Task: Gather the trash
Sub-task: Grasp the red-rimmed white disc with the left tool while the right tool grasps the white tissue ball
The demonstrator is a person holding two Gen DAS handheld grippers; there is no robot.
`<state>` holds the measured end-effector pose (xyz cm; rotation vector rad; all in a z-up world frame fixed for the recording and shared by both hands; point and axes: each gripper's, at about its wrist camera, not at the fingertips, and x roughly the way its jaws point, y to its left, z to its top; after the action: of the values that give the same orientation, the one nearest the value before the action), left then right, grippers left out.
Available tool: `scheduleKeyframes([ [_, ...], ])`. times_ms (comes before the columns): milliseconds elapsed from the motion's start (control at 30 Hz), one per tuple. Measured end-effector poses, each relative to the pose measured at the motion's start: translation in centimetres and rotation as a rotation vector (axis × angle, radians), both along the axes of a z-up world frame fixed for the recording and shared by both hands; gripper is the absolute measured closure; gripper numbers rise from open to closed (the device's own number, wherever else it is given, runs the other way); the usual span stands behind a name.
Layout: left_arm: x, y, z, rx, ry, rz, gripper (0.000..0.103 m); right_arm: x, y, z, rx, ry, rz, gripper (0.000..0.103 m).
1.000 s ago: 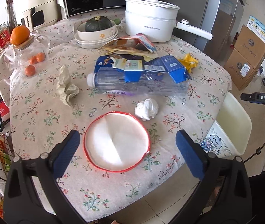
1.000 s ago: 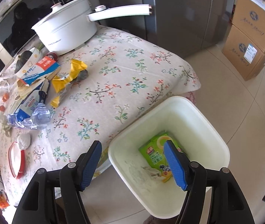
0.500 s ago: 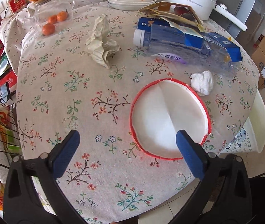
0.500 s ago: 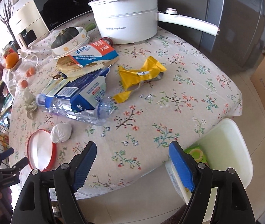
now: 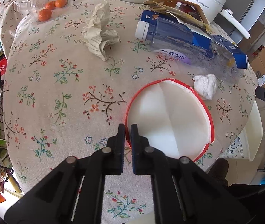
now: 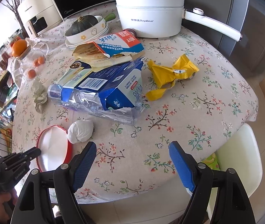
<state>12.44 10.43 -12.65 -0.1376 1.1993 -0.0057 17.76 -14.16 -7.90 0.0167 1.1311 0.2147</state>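
The left gripper (image 5: 127, 128) has its jaws pinched nearly together on the near-left rim of the lid (image 5: 169, 119), a round white disc with a red edge lying flat near the front edge of the surface (image 5: 57, 93). The rim passes between the pads, so the grip looks made. The lid seems light and thin, with a crease across it, so it will likely flex and droop when lifted by one edge — a hold on the raised red rim, where it is stiffest, is the sensible one. The right gripper (image 6: 132, 156) hangs wide open and empty over bare cloth at the front of the surface, with the white wad (image 6: 80, 131) just beyond its left finger and touching the lid's far edge. That wad is soft and will crush to nothing, so any pinch across its middle should do. Further back lie the crushed bottle (image 6: 98, 102) under a torn carton (image 6: 113, 85) — springy, slippery plastic — and a yellow wrapper (image 6: 169, 72). The bin (image 6: 239, 158) stands on the floor beside the surface, at its right.
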Motion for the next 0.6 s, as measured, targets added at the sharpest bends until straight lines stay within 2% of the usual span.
scheduleKeyframes([
  [267,-0.6,2.5,3.0,0.022,-0.107,0.045,0.099,0.3,2.9,-0.9,0.008,0.018,0.016,0.021],
  [367,-0.9,3.7,4.0,0.008,-0.139,0.073,0.1,0.7,4.5,-1.5,0.018,0.029,0.025,0.021],
  [600,-1.6,5.1,4.8,0.005,-0.174,0.1,0.1,2.0,7.7,-3.9,0.029,0.062,0.022,0.022],
])
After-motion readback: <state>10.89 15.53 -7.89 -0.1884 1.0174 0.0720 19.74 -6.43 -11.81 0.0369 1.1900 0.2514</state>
